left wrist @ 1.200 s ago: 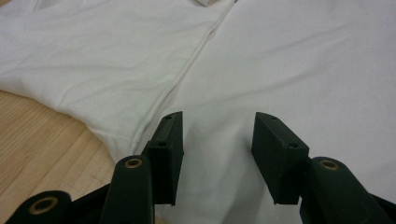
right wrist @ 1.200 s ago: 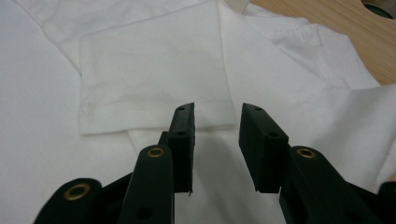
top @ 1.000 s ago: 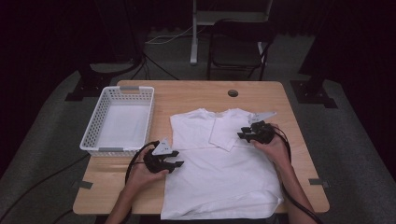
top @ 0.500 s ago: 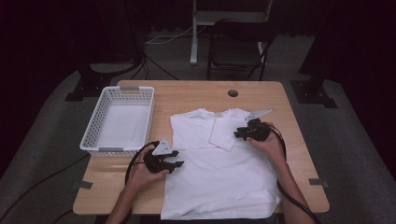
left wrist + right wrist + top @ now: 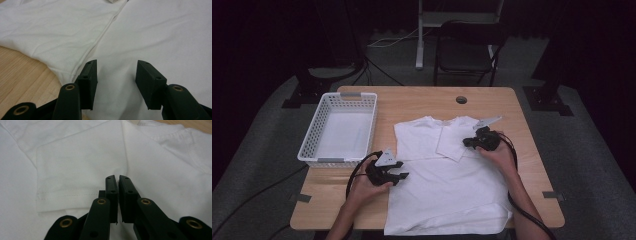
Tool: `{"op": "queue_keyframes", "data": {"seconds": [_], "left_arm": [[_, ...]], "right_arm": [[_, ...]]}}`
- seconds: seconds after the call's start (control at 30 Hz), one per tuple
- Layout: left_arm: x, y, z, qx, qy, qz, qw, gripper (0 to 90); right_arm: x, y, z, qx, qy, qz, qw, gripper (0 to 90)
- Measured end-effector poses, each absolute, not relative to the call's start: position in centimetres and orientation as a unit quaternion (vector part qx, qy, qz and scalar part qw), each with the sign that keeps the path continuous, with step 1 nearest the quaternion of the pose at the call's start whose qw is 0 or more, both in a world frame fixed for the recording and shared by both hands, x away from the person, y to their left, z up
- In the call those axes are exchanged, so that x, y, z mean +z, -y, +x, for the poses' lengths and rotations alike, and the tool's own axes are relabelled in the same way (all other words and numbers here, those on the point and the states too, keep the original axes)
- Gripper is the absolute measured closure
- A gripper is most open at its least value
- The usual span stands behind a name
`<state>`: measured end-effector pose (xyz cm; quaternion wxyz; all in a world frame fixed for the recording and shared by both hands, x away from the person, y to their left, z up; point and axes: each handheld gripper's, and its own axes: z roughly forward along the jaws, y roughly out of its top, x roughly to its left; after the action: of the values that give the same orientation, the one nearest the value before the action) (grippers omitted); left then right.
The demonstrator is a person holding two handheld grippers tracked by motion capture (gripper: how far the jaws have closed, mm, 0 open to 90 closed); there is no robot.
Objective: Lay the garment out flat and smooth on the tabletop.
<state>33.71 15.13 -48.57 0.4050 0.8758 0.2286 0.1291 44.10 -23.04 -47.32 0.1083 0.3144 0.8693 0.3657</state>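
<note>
1. The white T-shirt lay flat on the right half of the surface. Its right sleeve was already folded inward over the chest.
2. My right tool sat at that sleeve's near right edge. Its jaws had just been closing and were now clenched. I saw no cloth in the thin slit between them, so I could not call it a grip. I judged it best to confirm a real pinch of fabric before lifting.
3. My left tool stood released over the shirt's left side seam, with cloth lying below the spread jaws. To match the fold, I would have taken the left sleeve near its hem.
4. I meant to carry the fold low and level, then smooth it, so the layers would not drag or bunch.
</note>
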Motion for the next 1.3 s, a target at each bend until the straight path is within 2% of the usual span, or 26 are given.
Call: {"op": "queue_keyframes", "data": {"seconds": [1.3], "left_arm": [[-48.6,-15.1,33.7,0.128,-0.236,0.875,0.404,49.8]], "right_arm": [[-45.8,29.0,42.1,0.341,-0.862,0.344,0.151,85.7]]}}
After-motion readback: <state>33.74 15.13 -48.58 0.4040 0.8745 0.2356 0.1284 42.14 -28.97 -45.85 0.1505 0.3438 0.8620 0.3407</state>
